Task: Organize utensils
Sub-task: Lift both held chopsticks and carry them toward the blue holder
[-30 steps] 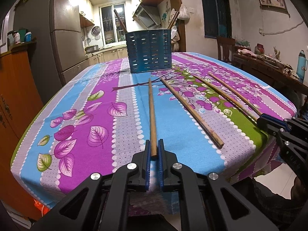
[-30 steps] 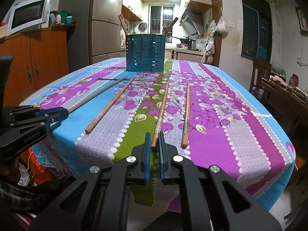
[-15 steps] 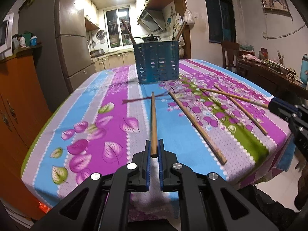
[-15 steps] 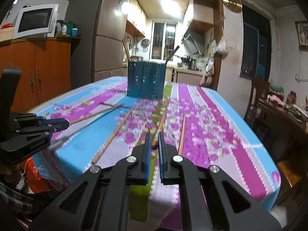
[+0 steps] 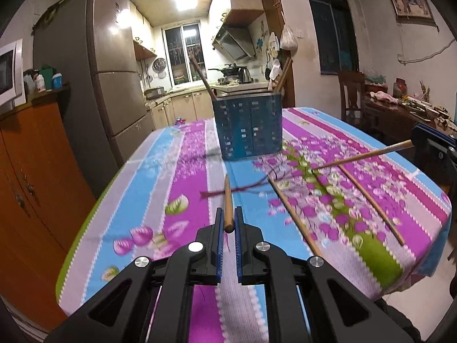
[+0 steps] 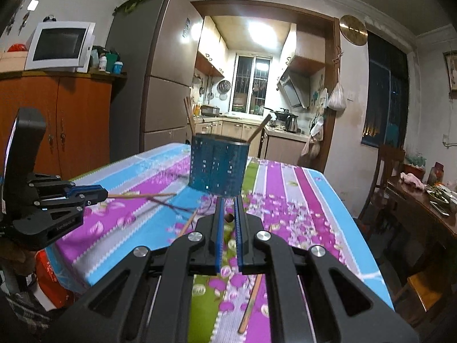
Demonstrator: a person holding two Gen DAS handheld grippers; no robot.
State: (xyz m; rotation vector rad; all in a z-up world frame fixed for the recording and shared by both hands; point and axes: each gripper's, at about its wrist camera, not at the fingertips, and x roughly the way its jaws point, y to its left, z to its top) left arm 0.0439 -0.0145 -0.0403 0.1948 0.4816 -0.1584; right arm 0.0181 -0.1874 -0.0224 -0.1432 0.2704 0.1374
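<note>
While both tongs (image 5: 227, 225) (image 6: 228, 217) pinch round wooden chopsticks (image 5: 228, 204) | perforated blue holder (image 5: 248, 125) upright

On the table (image 5: 177, 160) ahead of me stands the utensil holder (image 5: 249, 127), toward the far end, with sticks leaning inside it. My left hand-held gripper (image 5: 228, 223) has one chopstick (image 5: 227, 200) between its fingers, above the cloth. To its right two chopsticks (image 5: 294, 214) lie on the table. Farther right, my right hand-held gripper (image 6: 227, 218) holds another chopstick (image 5: 362, 157) off the table.
</note>
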